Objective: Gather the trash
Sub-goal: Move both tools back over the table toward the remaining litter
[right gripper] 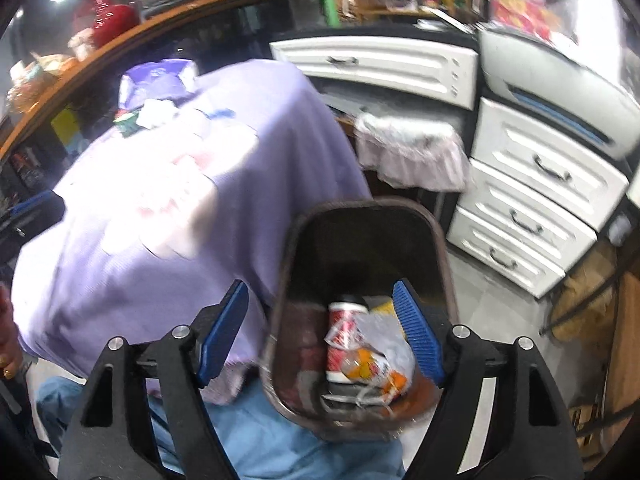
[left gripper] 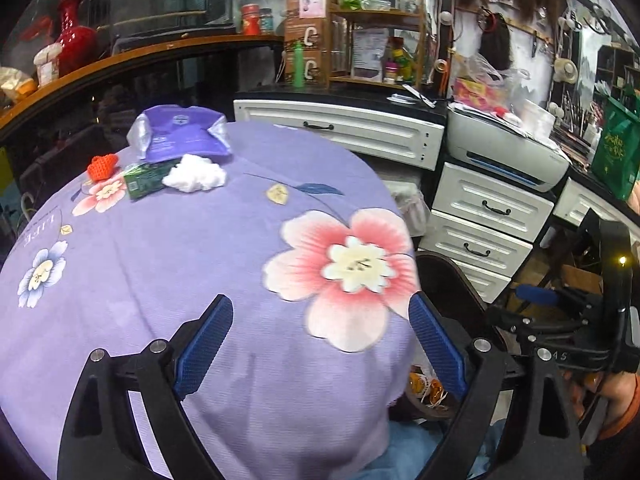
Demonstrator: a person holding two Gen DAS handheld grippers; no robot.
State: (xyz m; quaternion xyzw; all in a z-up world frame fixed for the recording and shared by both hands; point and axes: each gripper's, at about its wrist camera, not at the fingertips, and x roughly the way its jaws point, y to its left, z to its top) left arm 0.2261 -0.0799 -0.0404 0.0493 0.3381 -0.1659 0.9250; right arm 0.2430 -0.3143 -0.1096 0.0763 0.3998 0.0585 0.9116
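Four pieces of trash lie at the far edge of the purple flowered tablecloth (left gripper: 180, 264): a purple pouch (left gripper: 180, 132), a white tissue wad (left gripper: 195, 174), a green carton (left gripper: 144, 180) and an orange-red crumpled piece (left gripper: 104, 166). My left gripper (left gripper: 320, 320) is open over the near part of the table, nothing between its blue pads. My right gripper (right gripper: 322, 308) is open above a dark bin (right gripper: 288, 280) beside the table. In the bin lie a red-and-white can (right gripper: 344, 328) and crumpled wrappers (right gripper: 380, 356). The right gripper's body (left gripper: 576, 320) shows at the left wrist view's right edge.
White drawer units (right gripper: 532, 208) and a printer (left gripper: 508, 152) stand to the right. A second bin with a pale liner (right gripper: 408, 152) sits behind the dark one. A wooden counter (left gripper: 120, 56) with a red vase (left gripper: 74, 36) curves behind the table. Blue trousers (right gripper: 260, 432) show below.
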